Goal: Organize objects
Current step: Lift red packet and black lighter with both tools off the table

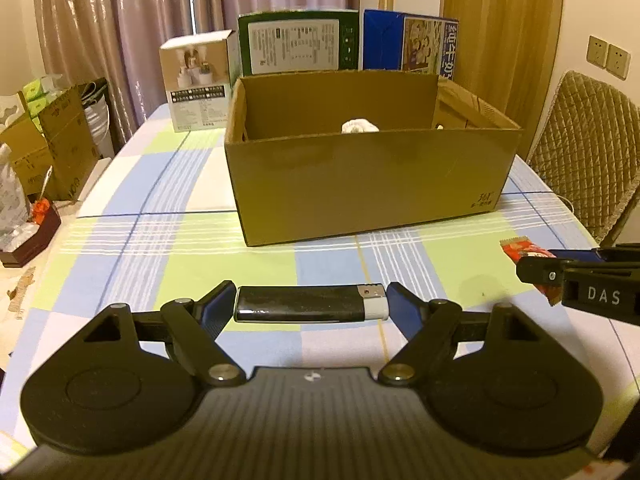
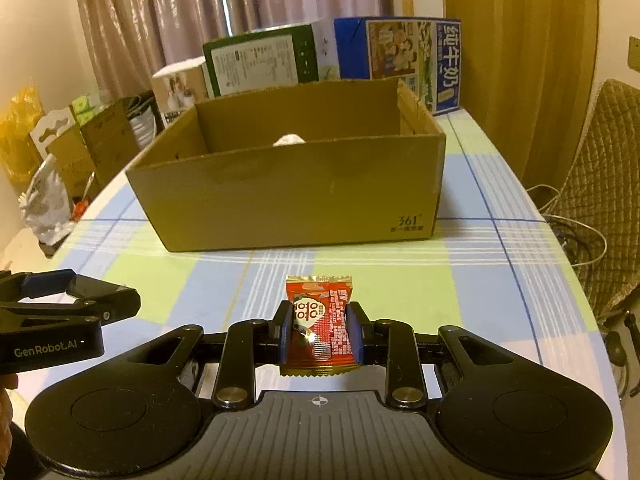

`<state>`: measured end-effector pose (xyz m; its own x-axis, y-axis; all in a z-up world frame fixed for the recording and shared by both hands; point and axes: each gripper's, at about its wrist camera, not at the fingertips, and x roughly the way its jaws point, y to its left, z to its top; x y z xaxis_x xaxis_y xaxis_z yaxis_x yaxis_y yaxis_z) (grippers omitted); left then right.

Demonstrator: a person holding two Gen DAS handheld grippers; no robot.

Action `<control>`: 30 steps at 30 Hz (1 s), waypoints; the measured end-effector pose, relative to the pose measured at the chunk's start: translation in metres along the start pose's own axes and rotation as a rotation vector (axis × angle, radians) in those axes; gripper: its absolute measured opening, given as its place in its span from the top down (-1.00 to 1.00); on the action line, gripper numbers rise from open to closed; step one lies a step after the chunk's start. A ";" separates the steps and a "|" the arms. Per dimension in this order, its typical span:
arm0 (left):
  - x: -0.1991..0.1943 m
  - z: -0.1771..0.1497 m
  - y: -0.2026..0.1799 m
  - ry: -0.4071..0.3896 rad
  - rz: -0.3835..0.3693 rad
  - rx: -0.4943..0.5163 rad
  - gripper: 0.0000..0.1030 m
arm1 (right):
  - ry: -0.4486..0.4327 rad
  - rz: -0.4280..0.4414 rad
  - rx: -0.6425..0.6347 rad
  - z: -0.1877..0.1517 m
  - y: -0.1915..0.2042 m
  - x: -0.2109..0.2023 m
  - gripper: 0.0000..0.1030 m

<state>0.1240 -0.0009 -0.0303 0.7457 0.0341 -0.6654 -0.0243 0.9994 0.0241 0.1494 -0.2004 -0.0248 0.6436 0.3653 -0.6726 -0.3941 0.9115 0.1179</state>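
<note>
A black lighter with a white and silver end lies crosswise between the fingers of my left gripper, which is shut on its two ends. My right gripper is shut on a red snack packet; the packet also shows at the right edge of the left wrist view. Both grippers hover over the checked tablecloth, a short way in front of an open cardboard box. Inside the box, a white object peeks over the near wall. The left gripper sits to the right one's left.
Behind the cardboard box stand a white carton, a green carton and a blue milk carton. A quilted chair is at the table's right side. Boxes and bags crowd the floor on the left.
</note>
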 end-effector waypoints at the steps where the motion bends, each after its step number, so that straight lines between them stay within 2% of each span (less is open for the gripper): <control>1: -0.005 0.001 0.000 -0.002 -0.001 -0.002 -0.51 | -0.004 0.000 0.000 0.000 0.001 -0.005 0.50; 16: -0.061 0.000 -0.003 -0.008 -0.015 -0.006 -0.51 | -0.049 0.025 0.009 0.000 0.019 -0.058 0.50; 30: -0.077 0.001 -0.008 -0.016 -0.028 -0.006 -0.52 | -0.062 0.028 0.007 -0.001 0.019 -0.075 0.50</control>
<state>0.0672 -0.0113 0.0215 0.7566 0.0062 -0.6539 -0.0073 1.0000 0.0011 0.0933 -0.2106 0.0273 0.6721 0.4016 -0.6221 -0.4082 0.9019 0.1413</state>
